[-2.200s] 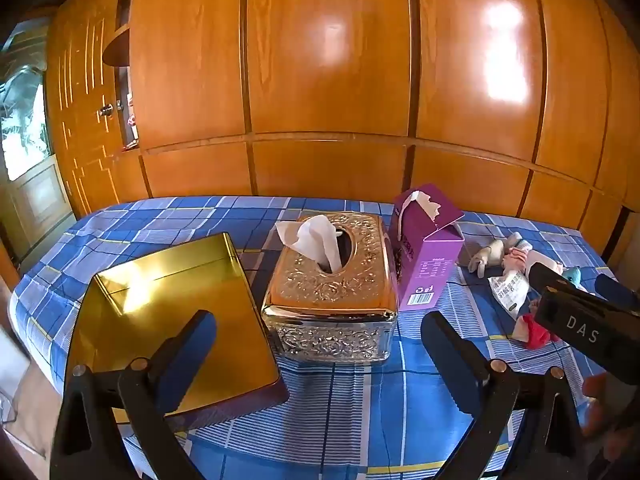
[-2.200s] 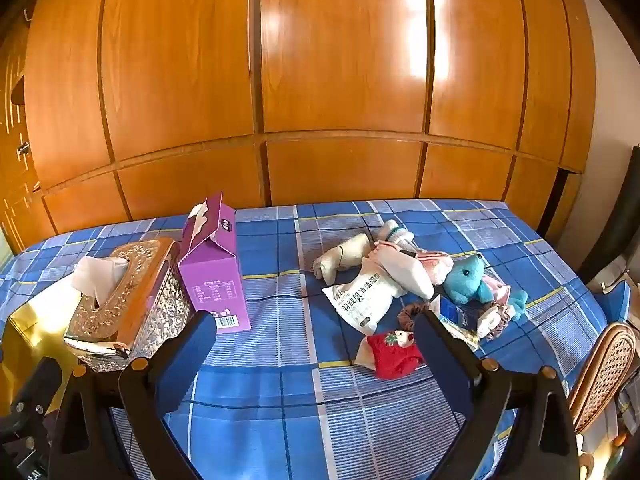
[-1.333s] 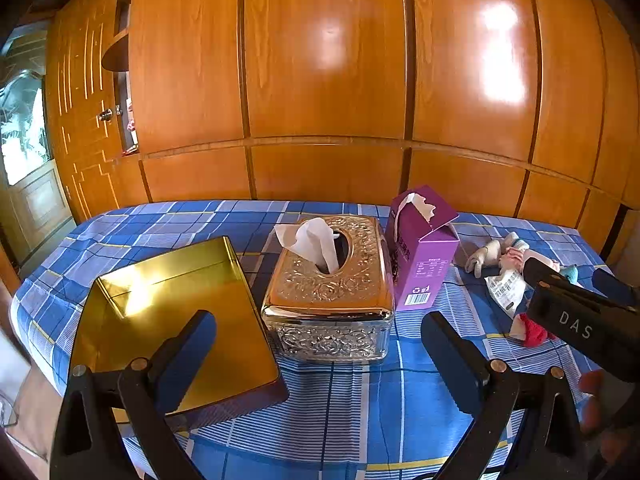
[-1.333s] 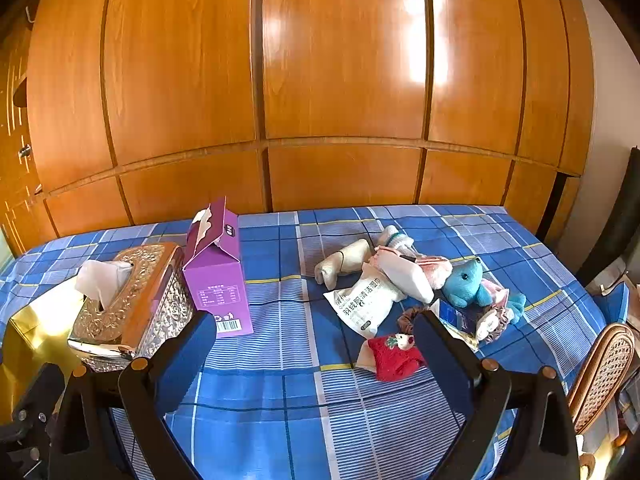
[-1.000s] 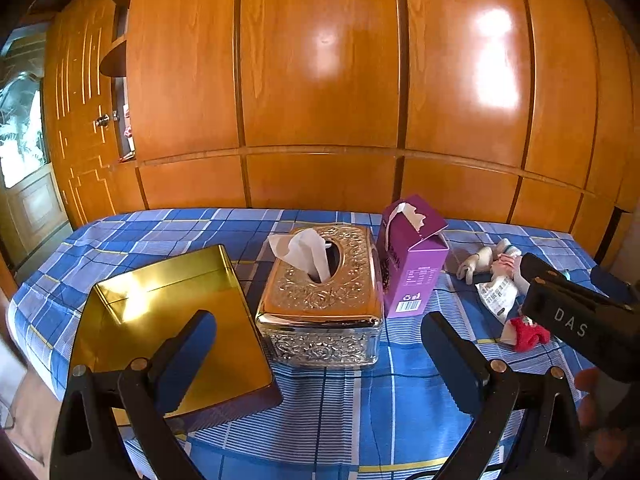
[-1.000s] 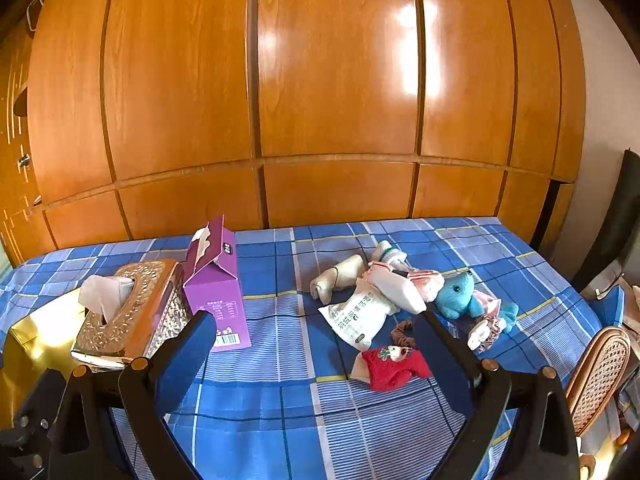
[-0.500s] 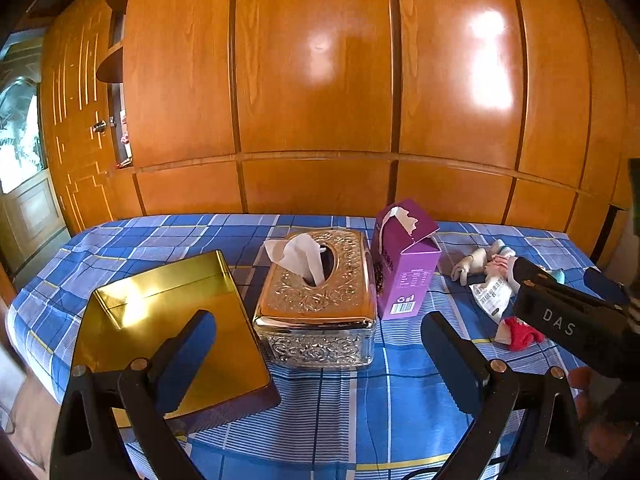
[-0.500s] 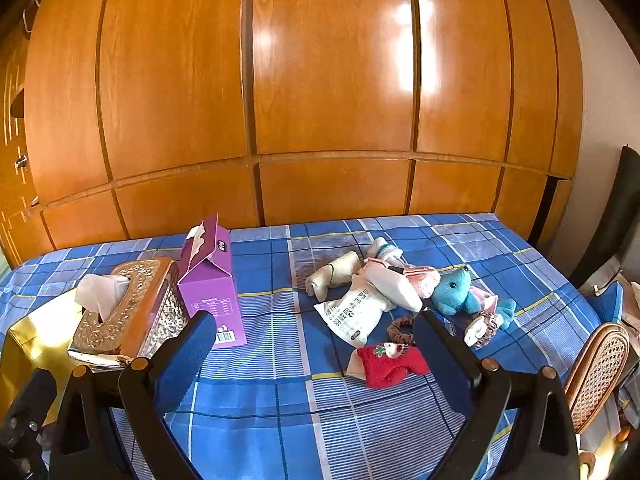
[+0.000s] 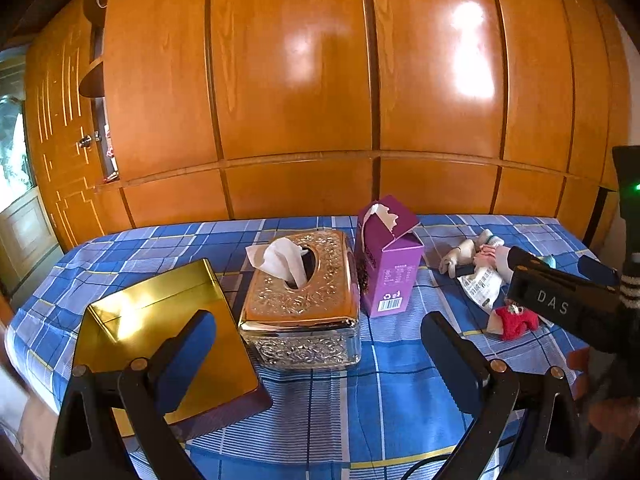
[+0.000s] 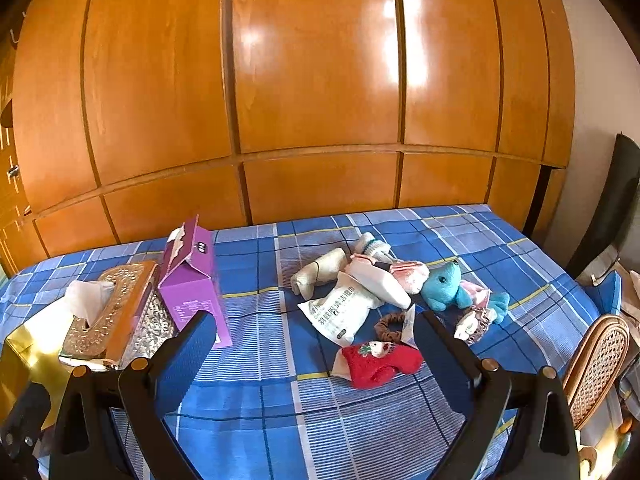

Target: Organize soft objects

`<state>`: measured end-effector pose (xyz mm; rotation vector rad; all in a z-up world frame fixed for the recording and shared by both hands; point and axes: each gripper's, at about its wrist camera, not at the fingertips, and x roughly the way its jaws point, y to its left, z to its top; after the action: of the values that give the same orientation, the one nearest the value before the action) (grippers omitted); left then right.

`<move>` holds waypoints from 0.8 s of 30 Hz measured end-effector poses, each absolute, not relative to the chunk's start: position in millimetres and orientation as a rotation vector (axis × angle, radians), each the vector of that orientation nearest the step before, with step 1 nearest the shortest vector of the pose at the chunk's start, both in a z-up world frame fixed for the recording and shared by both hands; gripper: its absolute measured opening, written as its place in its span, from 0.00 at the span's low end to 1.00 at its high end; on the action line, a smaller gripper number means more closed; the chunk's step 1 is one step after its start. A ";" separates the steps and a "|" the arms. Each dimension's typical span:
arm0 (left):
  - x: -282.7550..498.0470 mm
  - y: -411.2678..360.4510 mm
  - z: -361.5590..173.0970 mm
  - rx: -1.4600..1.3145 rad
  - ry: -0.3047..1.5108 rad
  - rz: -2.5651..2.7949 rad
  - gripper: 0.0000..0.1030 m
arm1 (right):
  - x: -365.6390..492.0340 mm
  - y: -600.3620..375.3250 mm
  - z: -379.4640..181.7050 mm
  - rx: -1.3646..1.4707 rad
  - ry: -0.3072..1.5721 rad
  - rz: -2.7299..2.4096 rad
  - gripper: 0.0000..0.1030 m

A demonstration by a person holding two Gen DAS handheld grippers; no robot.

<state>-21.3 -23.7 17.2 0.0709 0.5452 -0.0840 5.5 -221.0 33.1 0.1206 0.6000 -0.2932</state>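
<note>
While both grippers' fingers (image 10: 188, 344) gape wide and empty, the red sock (image 10: 380, 362) lies between the right gripper's (image 10: 316, 354) fingertips.

Both views are bright and warmly lit. White glare patches sit on the glossy wooden wall panels (image 9: 288, 80), upper centre and upper right of the left view, and again upper centre of the right view. The gold tin (image 9: 160, 320) reflects a hot spot at lower left. Daylight blows out a window (image 9: 12, 148) at the far left edge. Fisheye distortion bows the panel seams, and the corners fall to black. The lower left edge of the left view smears with blur.
</note>
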 end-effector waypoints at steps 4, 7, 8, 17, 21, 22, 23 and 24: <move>-20.8 -25.4 15.3 0.077 0.553 -0.092 1.00 | 6.6 -224.7 30.4 0.127 0.608 -0.298 0.97; -20.7 -27.3 15.0 0.083 0.555 -0.098 1.00 | 7.1 -226.4 29.7 0.129 0.609 -0.301 0.97; -20.5 -27.7 14.8 0.084 0.557 -0.101 1.00 | 7.4 -227.5 29.4 0.131 0.611 -0.302 0.97; -19.2 -33.7 13.0 0.101 0.566 -0.124 1.00 | 9.2 -237.1 26.8 0.144 0.618 -0.320 0.97; -17.4 -38.8 11.2 0.120 0.575 -0.150 1.00 | 11.5 -247.1 25.7 0.160 0.626 -0.335 0.97; -16.7 -40.5 10.8 0.125 0.576 -0.160 1.00 | 12.5 -252.9 25.6 0.171 0.629 -0.341 0.97; -16.3 -43.1 10.6 0.133 0.575 -0.175 1.00 | 13.3 -258.3 25.6 0.182 0.632 -0.347 0.97; -15.3 -45.8 10.4 0.143 0.575 -0.187 1.00 | 14.3 -265.0 25.6 0.191 0.634 -0.357 0.97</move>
<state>-15.3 -45.8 10.4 0.1430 0.5751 -0.1867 14.3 -265.0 25.6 0.1912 0.6344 -0.3567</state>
